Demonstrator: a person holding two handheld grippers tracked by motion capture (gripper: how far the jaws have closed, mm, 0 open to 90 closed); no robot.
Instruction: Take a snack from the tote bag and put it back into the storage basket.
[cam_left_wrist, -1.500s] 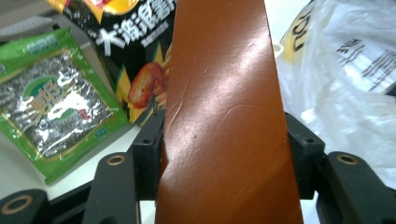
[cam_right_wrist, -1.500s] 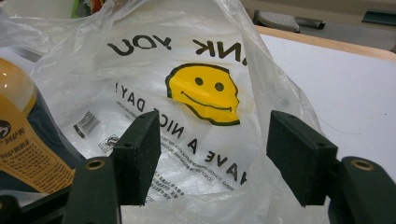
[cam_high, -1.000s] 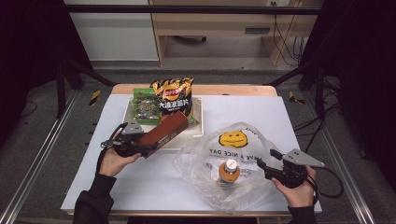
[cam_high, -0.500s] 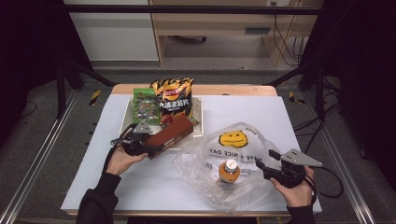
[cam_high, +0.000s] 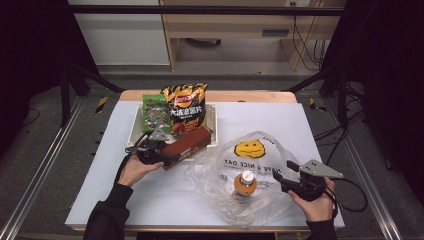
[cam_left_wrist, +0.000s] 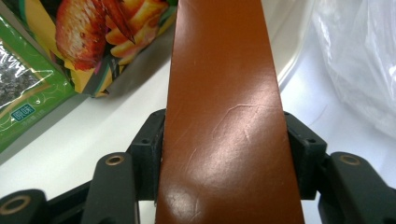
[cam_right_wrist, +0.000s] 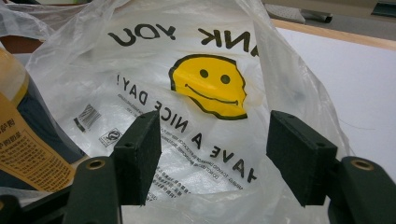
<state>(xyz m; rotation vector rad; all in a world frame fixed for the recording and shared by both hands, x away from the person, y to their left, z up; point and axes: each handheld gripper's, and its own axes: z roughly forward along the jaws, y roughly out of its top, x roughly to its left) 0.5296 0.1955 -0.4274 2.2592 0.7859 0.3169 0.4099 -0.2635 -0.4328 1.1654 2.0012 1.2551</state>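
Box (cam_high: 186, 147), brown, glossy and stiff, likely slippery and best held across its narrow faces, lies clamped in the left claw (cam_high: 170, 156) at the tray's (cam_high: 212, 131) front edge, while the right claw (cam_high: 280, 176) stands open at the soft bag (cam_high: 250, 167).

The table (cam_high: 150, 200) is brightly and evenly lit, seemingly from overhead, while the room around it falls into near black. The high view is soft and grainy. A pale glare patch sits on the brown box (cam_left_wrist: 224, 140). The bag (cam_right_wrist: 205, 84) glows translucent, and the near jaws look slightly blurred.
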